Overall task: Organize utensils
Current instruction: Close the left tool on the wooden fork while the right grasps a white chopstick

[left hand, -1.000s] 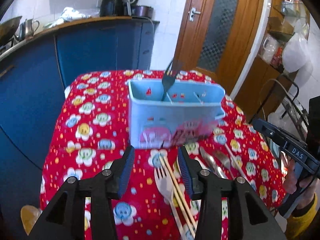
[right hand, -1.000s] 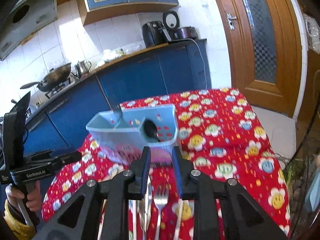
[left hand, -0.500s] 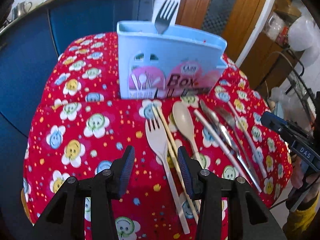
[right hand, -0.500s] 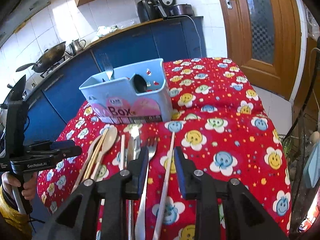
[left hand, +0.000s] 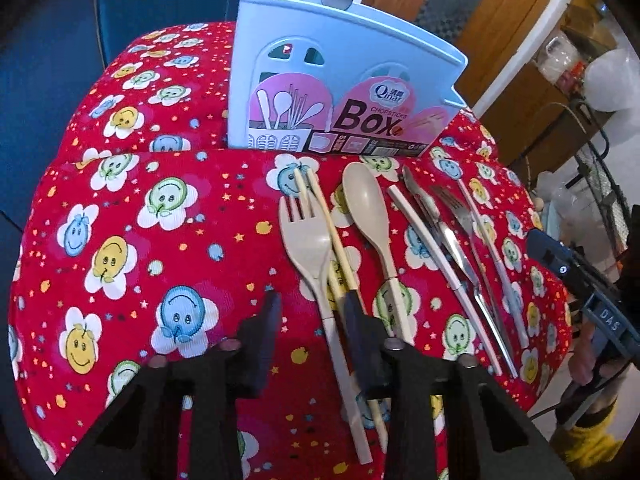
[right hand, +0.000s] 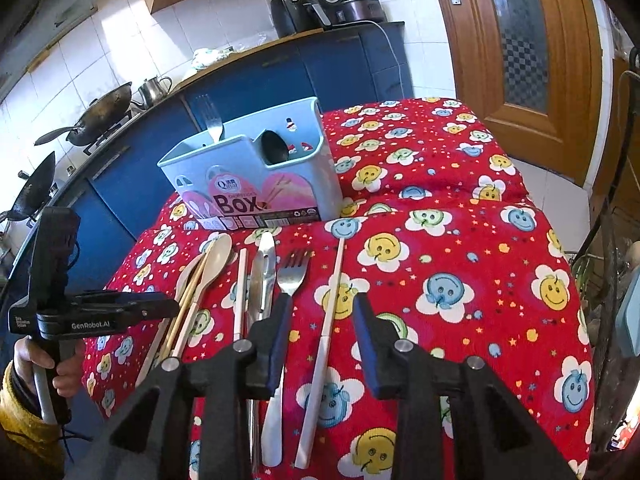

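The surface wears a red cloth with smiling flowers. At its far side stands a light blue box for utensils. A metal fork and a dark spoon stick up inside it.

In front of the box, utensils lie side by side on the cloth: a beige fork, thin chopsticks, a beige spoon, a metal knife, a silver fork and a white stick.

The left hand-held gripper is closing, with the beige fork's handle between its jaws. I cannot tell if it squeezes yet.

The right hand-held gripper is opening around the white stick, not touching it.
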### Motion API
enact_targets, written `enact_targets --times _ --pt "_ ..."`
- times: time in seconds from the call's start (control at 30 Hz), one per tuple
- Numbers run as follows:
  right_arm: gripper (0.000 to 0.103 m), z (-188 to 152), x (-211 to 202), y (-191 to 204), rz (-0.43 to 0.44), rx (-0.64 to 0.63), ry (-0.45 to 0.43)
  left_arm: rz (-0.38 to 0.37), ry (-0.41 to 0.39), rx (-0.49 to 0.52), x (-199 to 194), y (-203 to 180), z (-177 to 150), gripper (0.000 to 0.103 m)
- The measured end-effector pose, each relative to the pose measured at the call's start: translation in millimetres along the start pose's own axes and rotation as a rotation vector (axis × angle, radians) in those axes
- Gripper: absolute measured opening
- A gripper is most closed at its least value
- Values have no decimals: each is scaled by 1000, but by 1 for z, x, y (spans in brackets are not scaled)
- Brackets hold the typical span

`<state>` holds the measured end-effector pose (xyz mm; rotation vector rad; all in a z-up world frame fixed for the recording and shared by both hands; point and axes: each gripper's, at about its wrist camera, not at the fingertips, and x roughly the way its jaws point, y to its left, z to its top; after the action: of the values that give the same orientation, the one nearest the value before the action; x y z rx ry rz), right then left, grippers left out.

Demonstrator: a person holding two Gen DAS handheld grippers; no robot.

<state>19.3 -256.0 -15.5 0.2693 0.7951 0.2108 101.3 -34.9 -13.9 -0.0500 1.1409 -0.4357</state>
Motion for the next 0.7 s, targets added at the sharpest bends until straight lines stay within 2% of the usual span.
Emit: enact_targets --times 0.07,0.1,0.27,0.53,0.7 --pt "36 -1 0 -1 0 2 3 2 4 -1 -1 0 1 17" --pt "36 -1 0 -1 0 3 4 9 7 -1 -1 0 0 15" --pt "36 -2 0 -3 -4 0 9 -8 32 -36 1 10 -2 13" --pt "36 -1 5 0 -18 -9 41 20 57 -2 7 1 6 13" --pt "36 2 10 4 -39 -25 86 -12 42 -24 8 3 8 10"
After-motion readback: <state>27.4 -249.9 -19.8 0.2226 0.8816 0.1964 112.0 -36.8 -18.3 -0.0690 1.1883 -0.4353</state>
